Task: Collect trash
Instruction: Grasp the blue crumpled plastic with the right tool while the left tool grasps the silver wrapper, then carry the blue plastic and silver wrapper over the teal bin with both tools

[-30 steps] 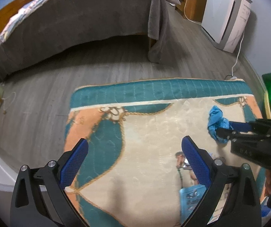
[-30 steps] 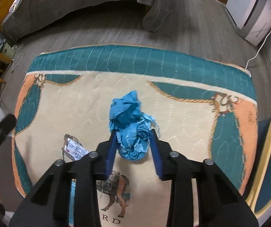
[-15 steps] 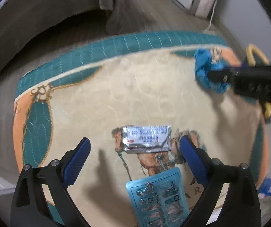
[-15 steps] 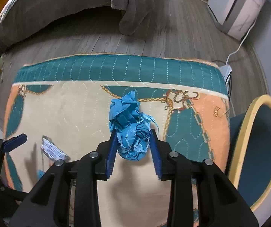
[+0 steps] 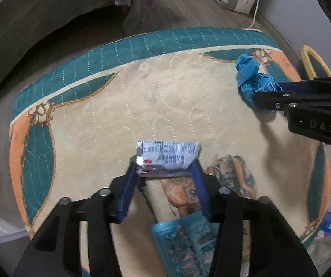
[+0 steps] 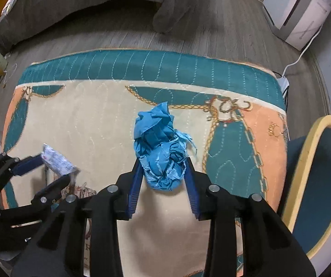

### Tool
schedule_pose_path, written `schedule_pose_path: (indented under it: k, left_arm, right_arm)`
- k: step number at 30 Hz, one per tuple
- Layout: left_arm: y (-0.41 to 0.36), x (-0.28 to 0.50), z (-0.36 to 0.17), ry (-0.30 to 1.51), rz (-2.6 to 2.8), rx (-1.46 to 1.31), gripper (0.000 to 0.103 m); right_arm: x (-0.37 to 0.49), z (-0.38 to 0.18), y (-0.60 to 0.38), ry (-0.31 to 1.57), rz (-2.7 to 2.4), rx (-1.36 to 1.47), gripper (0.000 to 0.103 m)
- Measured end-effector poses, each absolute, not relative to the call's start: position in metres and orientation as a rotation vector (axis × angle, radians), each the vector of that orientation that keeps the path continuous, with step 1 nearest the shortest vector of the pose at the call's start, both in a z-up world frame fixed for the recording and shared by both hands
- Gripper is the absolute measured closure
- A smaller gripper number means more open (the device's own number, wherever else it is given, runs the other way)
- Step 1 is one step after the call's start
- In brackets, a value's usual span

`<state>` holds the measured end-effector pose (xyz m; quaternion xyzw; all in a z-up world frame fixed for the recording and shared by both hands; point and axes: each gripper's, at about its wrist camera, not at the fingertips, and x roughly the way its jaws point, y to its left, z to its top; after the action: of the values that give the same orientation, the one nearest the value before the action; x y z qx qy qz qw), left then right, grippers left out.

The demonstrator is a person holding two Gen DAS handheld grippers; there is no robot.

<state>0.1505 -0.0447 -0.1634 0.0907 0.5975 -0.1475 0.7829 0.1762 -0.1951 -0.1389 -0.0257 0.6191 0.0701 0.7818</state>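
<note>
crumpled paper (image 6: 162, 150): bright blue
foil sachet (image 5: 167, 155): silver, dark print, red mark
blister pack (image 5: 183, 242): teal
mat (image 5: 142, 97): cream centre; teal stitched border; orange corners; gold rope pattern
gripper pads (image 5: 128, 192): dark blue

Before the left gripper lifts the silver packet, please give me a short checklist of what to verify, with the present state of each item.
1. Silver packet between the left gripper fingers: ok, though the jaws are closing.
2. Grip on the packet firm enough to lift: cannot tell.
3. Right gripper shut on the crumpled blue paper: ok.
4. Blue blister pack collected from the rug: not ok, it lies there under the left gripper.
5. Space between the two grippers: ok, they are apart.
6. A bin in view for the trash: cannot tell.
</note>
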Motion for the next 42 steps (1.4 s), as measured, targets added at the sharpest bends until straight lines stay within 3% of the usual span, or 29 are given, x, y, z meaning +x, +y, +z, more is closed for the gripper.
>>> schedule_pose_path:
  k: [3, 7, 12, 14, 16, 17, 22, 29, 31, 32, 42]
  left_arm:
    - [-0.047, 0.144, -0.155, 1.257, -0.333, 0.211, 0.083]
    - [-0.051, 0.139, -0.150, 1.251, -0.330, 0.213, 0.090]
    - [-0.048, 0.131, -0.146, 1.250, -0.303, 0.190, 0.090]
    - [-0.047, 0.132, -0.149, 1.259, -0.272, 0.187, 0.080]
    - [-0.051, 0.143, -0.156, 1.270, -0.234, 0.158, 0.024]
    - [-0.048, 0.140, -0.155, 1.258, -0.220, 0.132, 0.021]
    - [-0.043, 0.153, -0.152, 1.233, -0.165, -0.028, 0.021]
    - [-0.063, 0.169, -0.172, 1.273, -0.090, 0.019, 0.022]
    - [-0.068, 0.167, -0.173, 1.257, -0.077, 0.058, 0.030]
    - [-0.072, 0.167, -0.170, 1.244, -0.085, 0.063, 0.040]
    - [-0.122, 0.158, -0.124, 1.091, -0.181, 0.174, 0.041]
  right_arm:
    - [0.173, -0.124, -0.207, 1.294, 0.139, -0.021, 0.068]
    - [0.165, -0.108, -0.224, 1.267, 0.128, 0.020, 0.068]
    - [0.151, -0.095, -0.239, 1.248, 0.124, 0.047, 0.068]
    - [0.146, -0.090, -0.244, 1.247, 0.124, 0.051, 0.068]
    - [0.142, -0.085, -0.250, 1.241, 0.122, 0.057, 0.068]
    - [0.140, -0.082, -0.253, 1.237, 0.123, 0.061, 0.068]
    - [0.129, -0.062, -0.271, 1.186, 0.127, 0.078, 0.068]
    - [0.119, -0.051, -0.302, 1.157, 0.105, 0.087, 0.068]
    - [0.118, -0.051, -0.313, 1.156, 0.092, 0.107, 0.068]
    - [0.117, -0.051, -0.319, 1.156, 0.085, 0.120, 0.068]
    - [0.106, -0.050, -0.363, 1.144, 0.016, 0.172, 0.068]
